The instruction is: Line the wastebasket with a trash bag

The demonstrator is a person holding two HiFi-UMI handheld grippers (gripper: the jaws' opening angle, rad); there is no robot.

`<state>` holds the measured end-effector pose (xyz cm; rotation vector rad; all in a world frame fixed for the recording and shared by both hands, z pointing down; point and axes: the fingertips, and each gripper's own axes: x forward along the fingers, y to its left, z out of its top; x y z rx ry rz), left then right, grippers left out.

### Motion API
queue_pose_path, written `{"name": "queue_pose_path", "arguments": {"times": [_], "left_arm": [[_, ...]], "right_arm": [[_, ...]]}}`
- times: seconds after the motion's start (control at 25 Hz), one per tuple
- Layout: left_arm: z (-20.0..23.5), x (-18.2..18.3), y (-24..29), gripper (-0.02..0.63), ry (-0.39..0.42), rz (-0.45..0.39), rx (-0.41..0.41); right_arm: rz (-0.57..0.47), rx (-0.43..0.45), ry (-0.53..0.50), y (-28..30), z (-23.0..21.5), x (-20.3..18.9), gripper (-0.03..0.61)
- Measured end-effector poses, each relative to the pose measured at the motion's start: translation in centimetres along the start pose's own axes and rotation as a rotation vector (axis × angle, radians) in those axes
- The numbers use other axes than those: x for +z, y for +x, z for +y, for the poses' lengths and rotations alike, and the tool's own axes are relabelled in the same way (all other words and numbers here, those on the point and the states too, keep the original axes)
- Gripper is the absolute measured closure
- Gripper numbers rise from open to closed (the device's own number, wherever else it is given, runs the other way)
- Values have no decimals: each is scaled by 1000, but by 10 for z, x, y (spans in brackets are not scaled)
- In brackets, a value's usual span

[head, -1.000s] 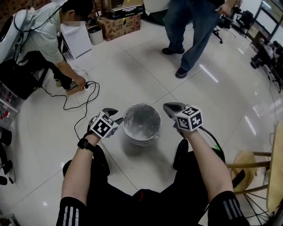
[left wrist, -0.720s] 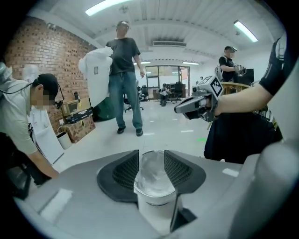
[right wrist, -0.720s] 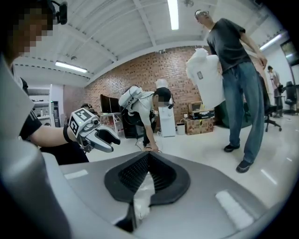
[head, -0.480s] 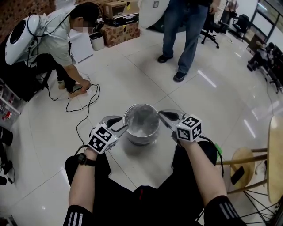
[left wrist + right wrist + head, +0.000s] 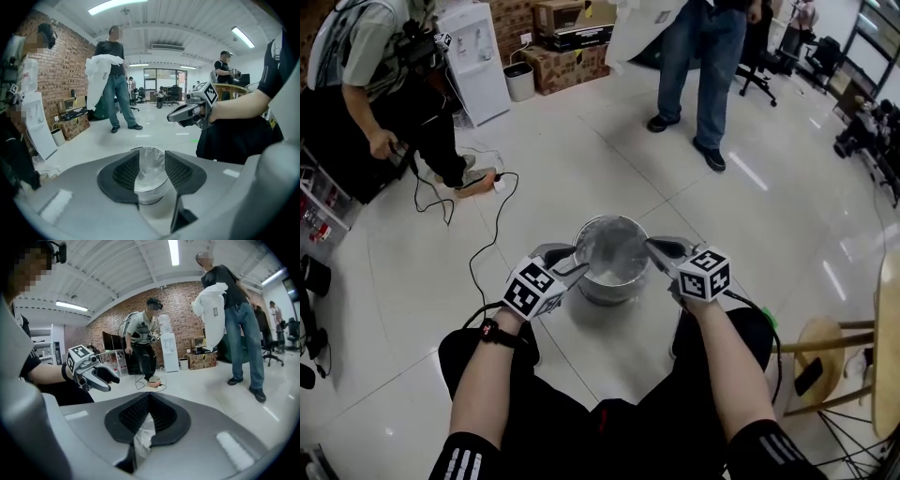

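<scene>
A round metal wastebasket [image 5: 609, 272] stands on the tiled floor in front of me, with a clear trash bag [image 5: 614, 248] inside it. My left gripper [image 5: 567, 261] is at the basket's left rim. Its jaws stand apart, and the left gripper view shows the lined basket [image 5: 149, 176] through the gap with nothing pressed between the pads. My right gripper [image 5: 654, 249] is at the right rim, shut on a crumpled fold of the clear bag [image 5: 144, 432]. Each gripper also shows in the other's view: the right gripper [image 5: 185, 112] and the left gripper [image 5: 101, 373].
A person [image 5: 705, 66] holding a white garment stands beyond the basket. Another person [image 5: 370, 75] stands at the far left above a power strip and cable [image 5: 478, 183]. Cardboard boxes [image 5: 572, 42] and a small bin [image 5: 518, 82] line the brick wall. A wooden stool [image 5: 825, 347] is on my right.
Both grippers have closed in on the basket's rim from either side. The person at the left has straightened up from crouching over the power strip.
</scene>
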<state>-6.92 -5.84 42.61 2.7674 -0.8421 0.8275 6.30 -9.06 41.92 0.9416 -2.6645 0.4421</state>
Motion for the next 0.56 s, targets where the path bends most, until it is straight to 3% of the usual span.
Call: {"name": "queue_pose_path", "arguments": {"times": [0.56], "left_arm": [[-5, 20, 15, 449, 8, -33, 4]], "right_arm": [[42, 23, -72, 9, 14, -8, 572]]}}
